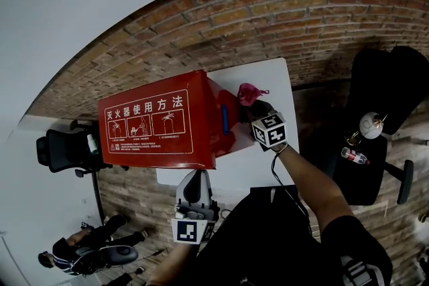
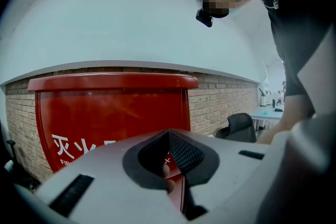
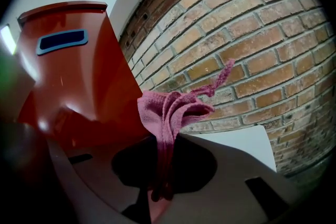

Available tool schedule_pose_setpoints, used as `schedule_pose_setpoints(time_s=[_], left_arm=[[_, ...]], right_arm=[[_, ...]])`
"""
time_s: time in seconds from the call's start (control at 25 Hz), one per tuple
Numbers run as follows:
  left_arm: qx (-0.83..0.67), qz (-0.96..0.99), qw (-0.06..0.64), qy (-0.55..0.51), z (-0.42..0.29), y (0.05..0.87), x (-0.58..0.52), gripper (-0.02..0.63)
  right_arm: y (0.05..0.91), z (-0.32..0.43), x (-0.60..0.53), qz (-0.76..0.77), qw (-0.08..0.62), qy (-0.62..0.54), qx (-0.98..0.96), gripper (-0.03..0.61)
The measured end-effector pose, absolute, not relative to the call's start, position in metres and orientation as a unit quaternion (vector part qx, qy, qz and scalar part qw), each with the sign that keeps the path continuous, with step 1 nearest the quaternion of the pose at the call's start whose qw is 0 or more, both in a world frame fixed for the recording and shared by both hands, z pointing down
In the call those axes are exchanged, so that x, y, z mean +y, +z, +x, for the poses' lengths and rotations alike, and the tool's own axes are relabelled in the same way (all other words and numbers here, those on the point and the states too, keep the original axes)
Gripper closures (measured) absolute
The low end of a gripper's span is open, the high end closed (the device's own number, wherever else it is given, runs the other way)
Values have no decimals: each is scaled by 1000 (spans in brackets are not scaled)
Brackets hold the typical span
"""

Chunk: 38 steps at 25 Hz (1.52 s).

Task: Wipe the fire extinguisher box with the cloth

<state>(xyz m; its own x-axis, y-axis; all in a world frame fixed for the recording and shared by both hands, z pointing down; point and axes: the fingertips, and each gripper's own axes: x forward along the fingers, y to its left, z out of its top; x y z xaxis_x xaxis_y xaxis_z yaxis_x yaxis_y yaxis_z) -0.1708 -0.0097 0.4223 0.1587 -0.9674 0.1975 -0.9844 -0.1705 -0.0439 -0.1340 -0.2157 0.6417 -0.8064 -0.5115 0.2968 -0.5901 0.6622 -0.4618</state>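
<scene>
The red fire extinguisher box (image 1: 157,120) stands on a white table (image 1: 265,74), its front printed with white instructions. A blue handle (image 1: 225,118) sits on its right side. My right gripper (image 1: 253,107) is shut on a bunched pink cloth (image 1: 249,93) beside that side's far corner. In the right gripper view the cloth (image 3: 170,110) sticks up from the right gripper (image 3: 167,139), close to the red side (image 3: 79,86); whether they touch I cannot tell. My left gripper (image 1: 195,176) is just in front of the box's near edge. In its view the left gripper (image 2: 169,136) is shut, holding nothing, facing the red front (image 2: 105,113).
A brick wall (image 3: 252,34) rises behind the table. A black office chair (image 1: 64,147) stands at the left. A dark seat (image 1: 375,144) at the right carries a bottle (image 1: 354,156) and a round white object (image 1: 371,124). A person (image 1: 87,248) sits at lower left.
</scene>
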Motion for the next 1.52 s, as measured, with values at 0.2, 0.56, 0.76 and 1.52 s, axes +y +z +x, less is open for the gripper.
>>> schedule_pose_setpoints(time_s=[0.2, 0.56, 0.76, 1.52], left_arm=[[-643, 758, 47, 95, -174, 427, -8, 580], [-642, 757, 54, 106, -178, 435, -7, 580], [-639, 761, 46, 97, -174, 431, -9, 580], [-641, 756, 55, 119, -180, 443, -5, 580]], right_arm=[[652, -134, -215, 305, 75, 283, -906, 509], [671, -135, -217, 314, 73, 313, -894, 511], [679, -135, -218, 316, 80, 318, -890, 509], [725, -136, -218, 320, 120, 311, -887, 509]])
